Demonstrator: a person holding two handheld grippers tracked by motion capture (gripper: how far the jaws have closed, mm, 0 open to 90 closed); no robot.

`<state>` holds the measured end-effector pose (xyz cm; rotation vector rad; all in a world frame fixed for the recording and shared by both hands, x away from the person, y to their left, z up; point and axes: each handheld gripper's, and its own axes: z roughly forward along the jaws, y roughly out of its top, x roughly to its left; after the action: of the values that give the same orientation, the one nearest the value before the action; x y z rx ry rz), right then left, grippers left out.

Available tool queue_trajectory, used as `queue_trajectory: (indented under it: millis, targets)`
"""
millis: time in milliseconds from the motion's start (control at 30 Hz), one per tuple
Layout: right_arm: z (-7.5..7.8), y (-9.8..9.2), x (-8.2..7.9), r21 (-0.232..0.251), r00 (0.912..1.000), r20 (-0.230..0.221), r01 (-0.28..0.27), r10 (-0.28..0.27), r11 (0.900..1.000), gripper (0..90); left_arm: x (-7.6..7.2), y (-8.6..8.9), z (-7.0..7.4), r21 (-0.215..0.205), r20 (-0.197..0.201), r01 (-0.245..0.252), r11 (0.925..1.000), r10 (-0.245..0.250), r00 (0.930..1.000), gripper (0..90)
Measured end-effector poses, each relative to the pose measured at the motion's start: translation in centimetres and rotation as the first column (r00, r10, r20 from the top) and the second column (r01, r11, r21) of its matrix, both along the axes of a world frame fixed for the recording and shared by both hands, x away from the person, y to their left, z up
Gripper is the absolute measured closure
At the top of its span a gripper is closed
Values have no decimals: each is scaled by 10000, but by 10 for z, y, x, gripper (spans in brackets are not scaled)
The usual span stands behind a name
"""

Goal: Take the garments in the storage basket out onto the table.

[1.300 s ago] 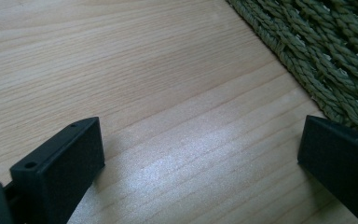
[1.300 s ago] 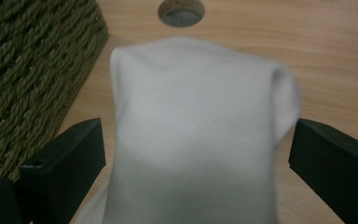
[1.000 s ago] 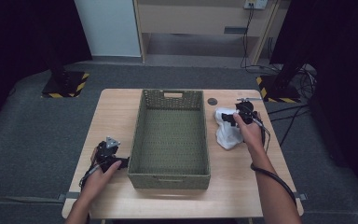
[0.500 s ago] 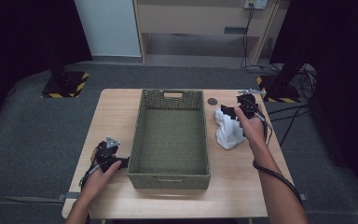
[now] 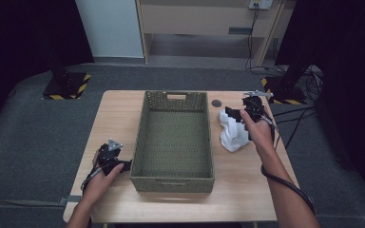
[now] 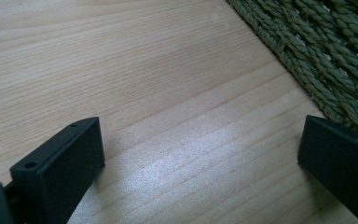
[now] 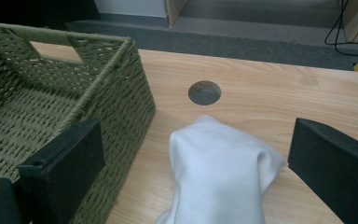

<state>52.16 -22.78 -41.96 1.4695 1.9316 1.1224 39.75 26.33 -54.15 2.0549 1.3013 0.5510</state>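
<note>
A green woven basket stands in the middle of the wooden table, with nothing inside. A crumpled white cloth lies on the table just right of the basket. My right gripper hovers above the cloth's far end, open; in the right gripper view the cloth rises between the two spread jaws without touching them. My left gripper rests low at the basket's front left corner, open, with bare wood between its jaws and the basket wall to its right.
A round cable hole sits in the table beyond the cloth, also seen as the hole in the right gripper view. Cables trail off the table's right side. Dark floor and stand bases surround the table.
My right gripper has moved away from me and slightly up along the cloth, toward its far end. The left hand and gripper have stayed in place.
</note>
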Motion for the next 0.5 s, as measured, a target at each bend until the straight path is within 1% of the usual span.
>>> queue_trajectory:
  millis: [67,200,433,500]
  targets:
    - [1,0,-4,58,10000,62,-16,15,10000,38,0,0,0,0,-2,1,10000,-1,10000,0]
    - [0,1,-13,-1,9999,49,-118,118,9999,36,0,0,0,2,-3,3,10000,-3,10000,0]
    - [-7,-4,-27,147,9996,18,-266,265,9995,36,0,0,0,2,0,3,10000,-3,10000,0]
    - [-9,-6,-31,183,9998,15,-204,203,9996,37,0,0,0,1,-1,2,10000,-2,10000,0]
